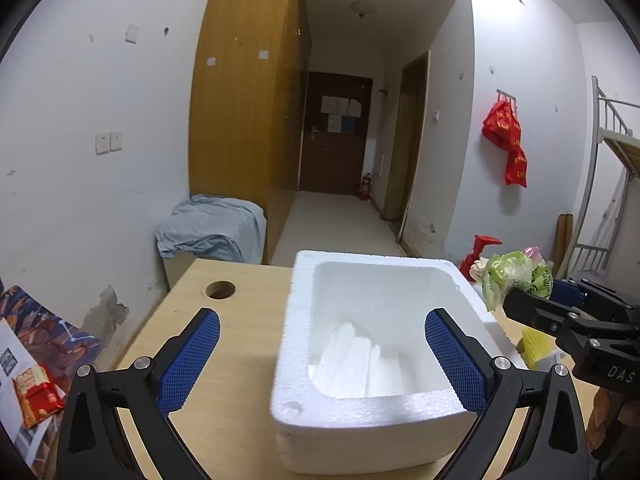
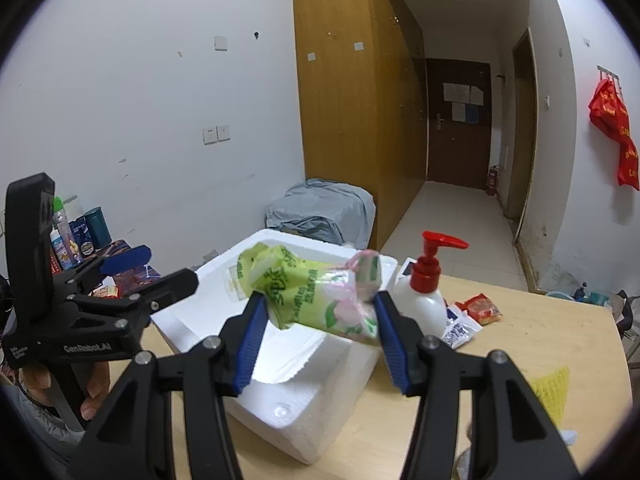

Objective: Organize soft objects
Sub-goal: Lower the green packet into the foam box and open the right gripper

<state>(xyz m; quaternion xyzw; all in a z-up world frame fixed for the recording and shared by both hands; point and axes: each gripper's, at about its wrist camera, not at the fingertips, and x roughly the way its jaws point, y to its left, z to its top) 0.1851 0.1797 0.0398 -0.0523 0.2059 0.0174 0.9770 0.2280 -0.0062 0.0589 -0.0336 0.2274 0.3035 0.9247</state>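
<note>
A white foam box (image 1: 372,412) stands open on the wooden table (image 1: 224,360); white foam pieces lie inside it. My left gripper (image 1: 320,356) is open and empty, its blue pads astride the box's near left part. My right gripper (image 2: 318,332) is shut on a green and pink soft tissue pack (image 2: 316,296) and holds it above the box's right rim (image 2: 280,360). The pack (image 1: 516,276) and right gripper (image 1: 560,320) also show at the right of the left wrist view.
A white pump bottle with a red top (image 2: 424,292), a red snack packet (image 2: 482,308) and a blue-white packet (image 2: 460,330) lie right of the box. A yellow sponge (image 2: 554,392) lies near the table's right. The table has a round hole (image 1: 220,290). Bottles (image 2: 68,240) stand at left.
</note>
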